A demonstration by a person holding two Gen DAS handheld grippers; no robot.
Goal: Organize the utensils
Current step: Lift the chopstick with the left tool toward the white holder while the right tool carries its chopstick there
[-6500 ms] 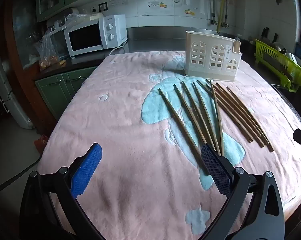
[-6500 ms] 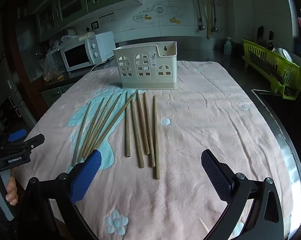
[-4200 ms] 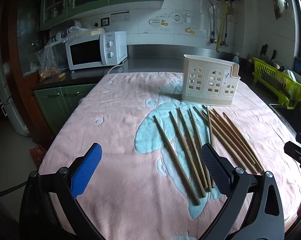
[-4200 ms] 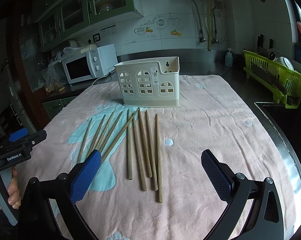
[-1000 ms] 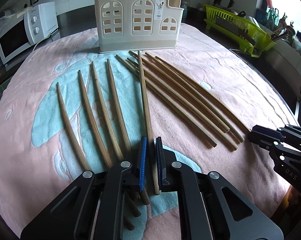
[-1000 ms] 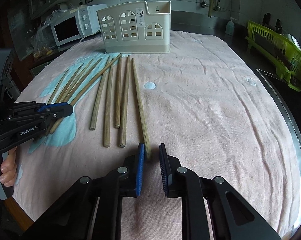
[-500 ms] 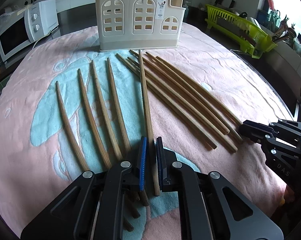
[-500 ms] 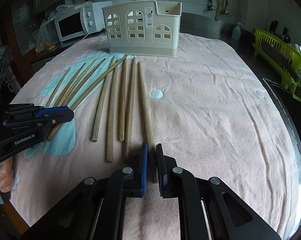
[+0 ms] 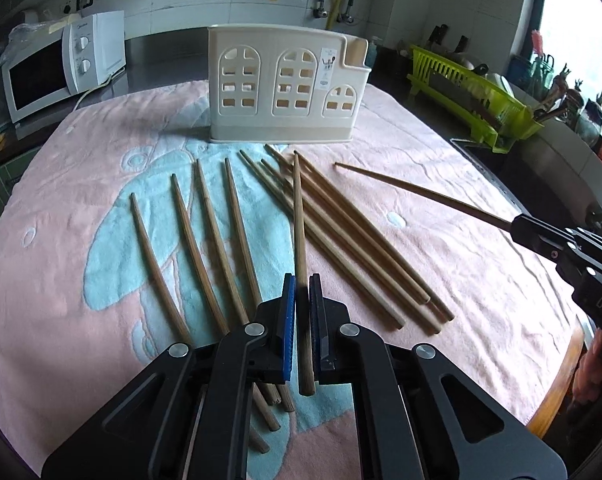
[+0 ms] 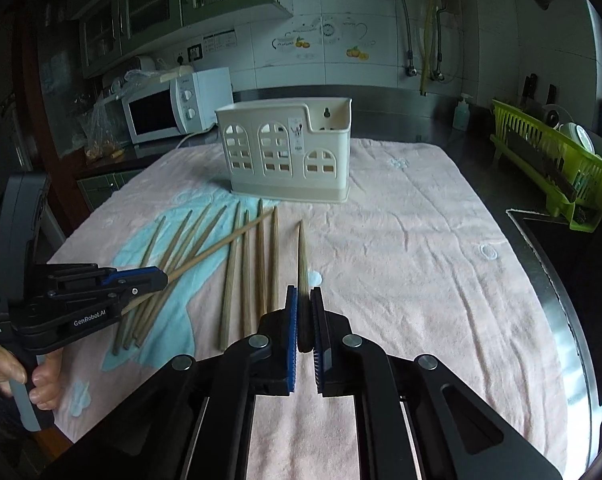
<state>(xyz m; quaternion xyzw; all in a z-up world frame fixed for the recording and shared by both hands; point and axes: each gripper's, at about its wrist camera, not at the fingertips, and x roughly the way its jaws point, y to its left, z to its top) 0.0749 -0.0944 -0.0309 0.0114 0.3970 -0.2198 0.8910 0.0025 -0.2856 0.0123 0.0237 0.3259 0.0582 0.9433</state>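
Observation:
My left gripper [image 9: 301, 284] is shut on a wooden chopstick [image 9: 299, 216] and holds it lifted, its tip pointing at the cream utensil holder [image 9: 285, 88]. My right gripper [image 10: 303, 294] is shut on another chopstick [image 10: 301, 256], also raised above the cloth. The right gripper [image 9: 519, 226] shows at the right of the left wrist view with its chopstick [image 9: 413, 190]. The left gripper [image 10: 161, 278] and its chopstick [image 10: 217, 248] show at the left of the right wrist view. Several more chopsticks [image 9: 205, 236] lie fanned on the cloth before the holder [image 10: 289, 148].
A pink and blue towel [image 9: 461, 184] covers the table. A white microwave [image 9: 57, 68] stands at the back left. A green dish rack [image 9: 473, 100] sits on the counter at the right, beside a dark sink edge [image 10: 561, 280].
Both grippers have risen from the cloth, each lifting its chopstick. Half a second ago both chopsticks still lay on the towel.

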